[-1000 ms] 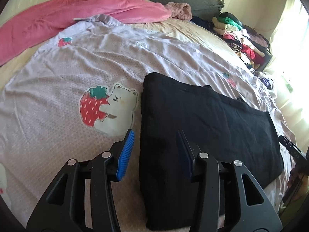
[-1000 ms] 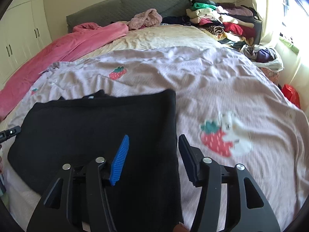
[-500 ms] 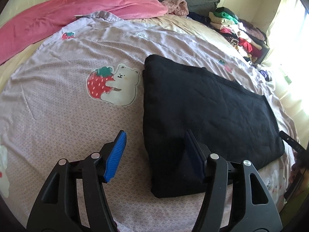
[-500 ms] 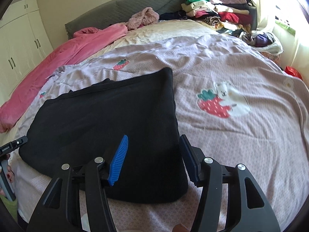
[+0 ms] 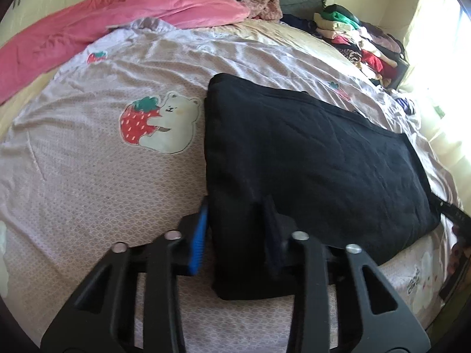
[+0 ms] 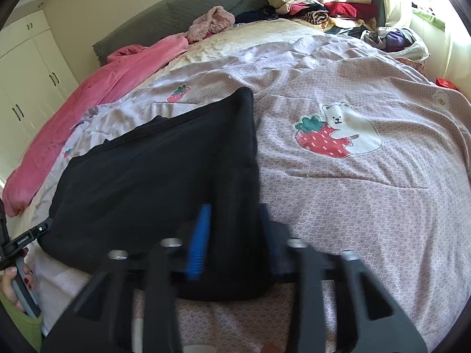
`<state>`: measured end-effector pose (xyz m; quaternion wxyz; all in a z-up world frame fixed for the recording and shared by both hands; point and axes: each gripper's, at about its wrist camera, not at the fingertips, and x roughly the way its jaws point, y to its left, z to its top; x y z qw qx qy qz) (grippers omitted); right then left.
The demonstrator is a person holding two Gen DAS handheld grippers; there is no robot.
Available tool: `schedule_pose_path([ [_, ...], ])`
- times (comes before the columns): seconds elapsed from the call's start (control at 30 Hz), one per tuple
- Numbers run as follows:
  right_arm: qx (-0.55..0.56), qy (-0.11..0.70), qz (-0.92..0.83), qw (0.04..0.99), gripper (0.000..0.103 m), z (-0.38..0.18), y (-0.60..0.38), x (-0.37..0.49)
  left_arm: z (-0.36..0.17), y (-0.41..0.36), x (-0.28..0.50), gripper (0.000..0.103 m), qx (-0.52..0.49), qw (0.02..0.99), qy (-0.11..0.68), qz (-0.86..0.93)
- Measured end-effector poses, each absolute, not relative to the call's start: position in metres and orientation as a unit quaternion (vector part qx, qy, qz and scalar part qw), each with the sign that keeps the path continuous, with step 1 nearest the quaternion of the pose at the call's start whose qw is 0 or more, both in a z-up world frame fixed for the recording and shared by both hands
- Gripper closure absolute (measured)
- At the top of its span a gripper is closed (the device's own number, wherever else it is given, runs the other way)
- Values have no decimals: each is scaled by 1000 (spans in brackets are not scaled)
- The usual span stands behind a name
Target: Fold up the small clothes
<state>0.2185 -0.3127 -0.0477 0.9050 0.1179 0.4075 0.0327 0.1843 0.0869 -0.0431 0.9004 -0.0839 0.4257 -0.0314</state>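
Black garment (image 5: 309,158) folded flat on bed quilt (image 5: 88,182). Left gripper (image 5: 235,229) jaws closing, pinching its near left corner; right gripper (image 6: 232,229) jaws closing, pinching near right corner.

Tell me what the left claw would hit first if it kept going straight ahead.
The folded black garment: the left claw is closing on its near corner, so more black cloth lies directly ahead. Beyond that comes the lilac bedspread, though depth is uncertain.

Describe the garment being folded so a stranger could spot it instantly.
On the bed's lilac bedspread with strawberry-bear prints lies a flat black garment, nearest the camera. Unlike the pink blanket and the colourful clothes pile farther back, it is plain black and rectangular.
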Motion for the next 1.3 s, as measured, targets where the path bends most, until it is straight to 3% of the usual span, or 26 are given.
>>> schedule_pose_path([
  [0.13, 110, 395, 25, 912, 92, -38, -312, 215, -38, 86, 181, 93, -79, 904, 419, -25],
  [0.37, 82, 410, -3, 909, 92, -44, -312, 213, -43, 89, 180, 92, -76, 895, 439, -20],
  [0.5, 77, 416, -17, 906, 88, -55, -311, 217, -46, 89, 181, 86, -69, 895, 439, -17],
  [0.53, 76, 415, -22, 906, 81, -54, -312, 216, -45, 90, 180, 85, -70, 896, 438, -17],
  [0.63, 76, 411, -28, 908, 73, -50, -315, 214, -43, 92, 180, 81, -74, 898, 433, -17],
  [0.8, 66, 389, -32, 918, 69, -36, -312, 202, -29, 94, 173, 73, -77, 908, 411, -16],
  [1.03, 38, 359, -2, 933, 56, -14, -288, 194, 0, 87, 159, 58, -62, 933, 353, -19],
  [1.17, 14, 353, 27, 935, 56, -8, -266, 197, 13, 70, 154, 45, -35, 943, 328, -34],
  [1.3, -13, 358, 61, 932, 55, -8, -242, 202, 4, 45, 162, 44, -9, 935, 351, -55],
])
